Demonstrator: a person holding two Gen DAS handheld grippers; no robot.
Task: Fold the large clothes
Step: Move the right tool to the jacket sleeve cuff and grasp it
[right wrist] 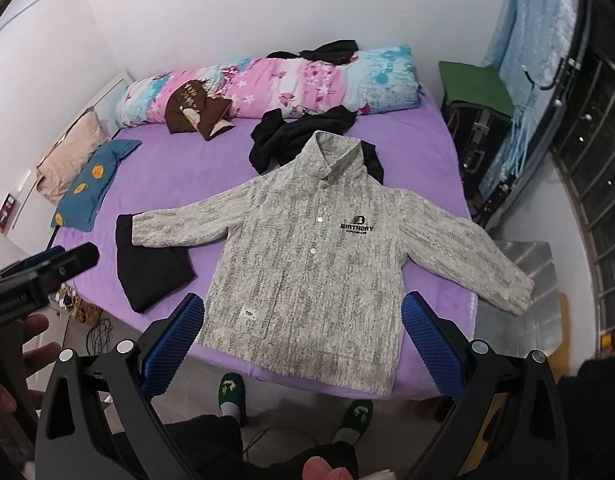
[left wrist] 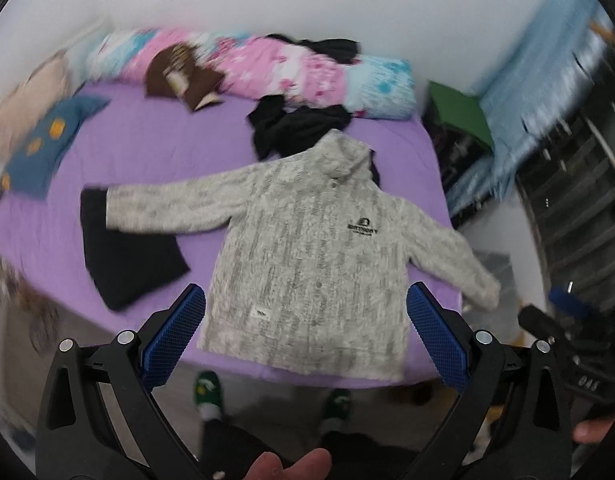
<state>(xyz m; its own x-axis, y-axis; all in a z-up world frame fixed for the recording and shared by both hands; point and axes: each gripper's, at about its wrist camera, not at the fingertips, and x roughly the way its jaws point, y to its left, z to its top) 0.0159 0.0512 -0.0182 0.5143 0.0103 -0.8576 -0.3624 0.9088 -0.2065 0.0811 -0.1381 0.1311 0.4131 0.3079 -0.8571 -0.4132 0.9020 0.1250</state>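
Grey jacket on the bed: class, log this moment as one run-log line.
stage: before first fold | grey jacket: spread flat, sleeves out, on purple bed | left gripper: open, empty | right gripper: open, empty

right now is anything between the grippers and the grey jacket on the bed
Nothing visible. The jacket lies flat on the purple bed, and both the left gripper and right gripper hang above its hem with open jaws. The black garment lies under one sleeve, off to the side.
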